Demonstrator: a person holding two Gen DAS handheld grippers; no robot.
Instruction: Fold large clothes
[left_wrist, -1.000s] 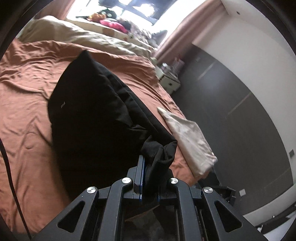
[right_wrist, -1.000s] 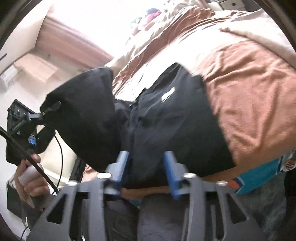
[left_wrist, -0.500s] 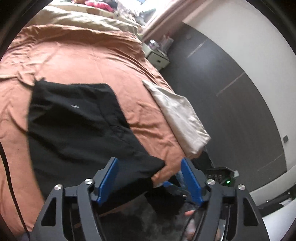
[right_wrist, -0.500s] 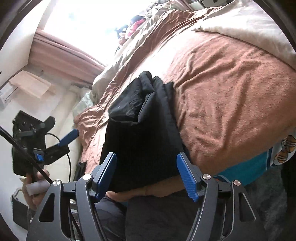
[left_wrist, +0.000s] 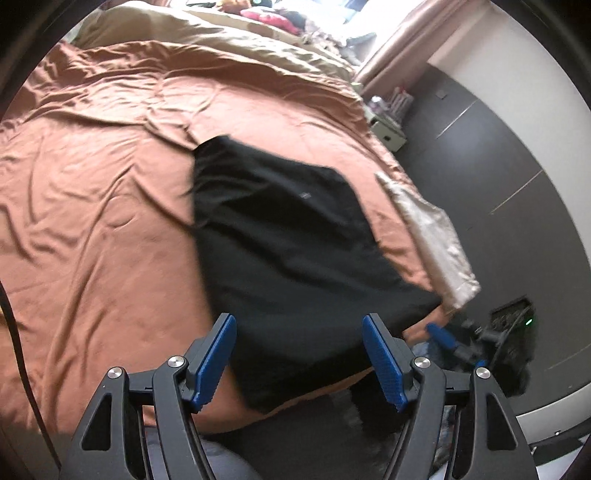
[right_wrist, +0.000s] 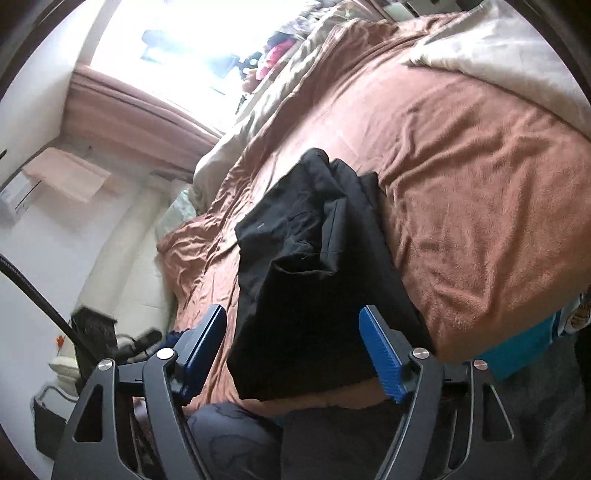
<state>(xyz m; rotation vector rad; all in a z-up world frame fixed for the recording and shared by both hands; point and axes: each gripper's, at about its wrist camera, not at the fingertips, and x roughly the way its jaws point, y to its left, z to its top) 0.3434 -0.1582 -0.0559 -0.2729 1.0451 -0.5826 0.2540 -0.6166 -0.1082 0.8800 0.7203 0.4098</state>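
A black garment (left_wrist: 288, 240) lies folded and flat on the brown bed sheet (left_wrist: 110, 203), its near edge hanging at the bed's front edge. My left gripper (left_wrist: 297, 319) hovers open just above that near edge, nothing pressed between its blue pads. In the right wrist view the same garment (right_wrist: 314, 266) shows a rumpled top layer. My right gripper (right_wrist: 292, 312) stands before its near edge with its jaws opening, the pads clear of the cloth. The right gripper's blue finger (left_wrist: 441, 335) shows low at the bed's right corner.
A beige duvet (left_wrist: 221, 40) and pillows lie at the bed's far end. A cream cloth (left_wrist: 432, 236) drapes over the bed's right side, by dark wardrobe doors (left_wrist: 480, 166) and a small nightstand (left_wrist: 388, 133). Teal fabric (right_wrist: 524, 347) shows under the sheet; a person's legs (right_wrist: 332, 435) stand close.
The left gripper let go of the bunched black cloth, opened wide and sank toward the bed. The garment dropped flat onto the sheet. The right jaws spread wider.
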